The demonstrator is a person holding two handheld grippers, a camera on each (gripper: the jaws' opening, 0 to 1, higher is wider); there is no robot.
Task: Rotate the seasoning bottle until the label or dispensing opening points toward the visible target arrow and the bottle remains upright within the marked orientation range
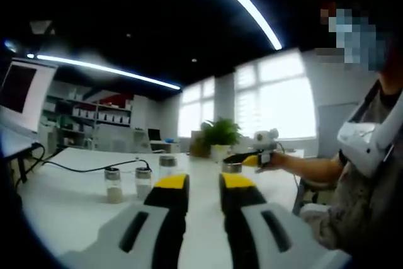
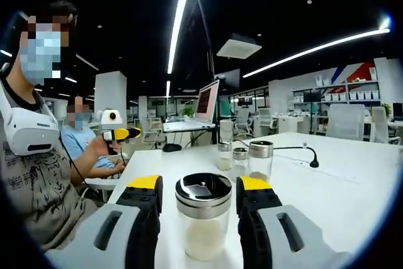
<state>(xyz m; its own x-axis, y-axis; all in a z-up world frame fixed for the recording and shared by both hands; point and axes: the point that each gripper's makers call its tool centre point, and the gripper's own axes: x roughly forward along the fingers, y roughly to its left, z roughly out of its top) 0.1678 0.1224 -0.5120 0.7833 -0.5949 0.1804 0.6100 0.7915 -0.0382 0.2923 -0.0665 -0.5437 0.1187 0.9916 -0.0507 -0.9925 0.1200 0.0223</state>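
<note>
We see the right gripper [image 2: 198, 203] with jaws wide open around the upright seasoning bottle [image 2: 203, 217] on the white counter [image 2: 340, 174], not squeezing it. Our left gripper [image 1: 203, 184] is released, holding nothing.

The seasoning bottle [image 2: 203, 215] base is cut off by the view's bottom edge.

Each hand-held gripper [image 2: 199, 203] is showing grey bodies with black slots and black jaws tipped yellow; the person [image 2: 38, 181] is wearing a grey patterned shirt with white straps.
</note>
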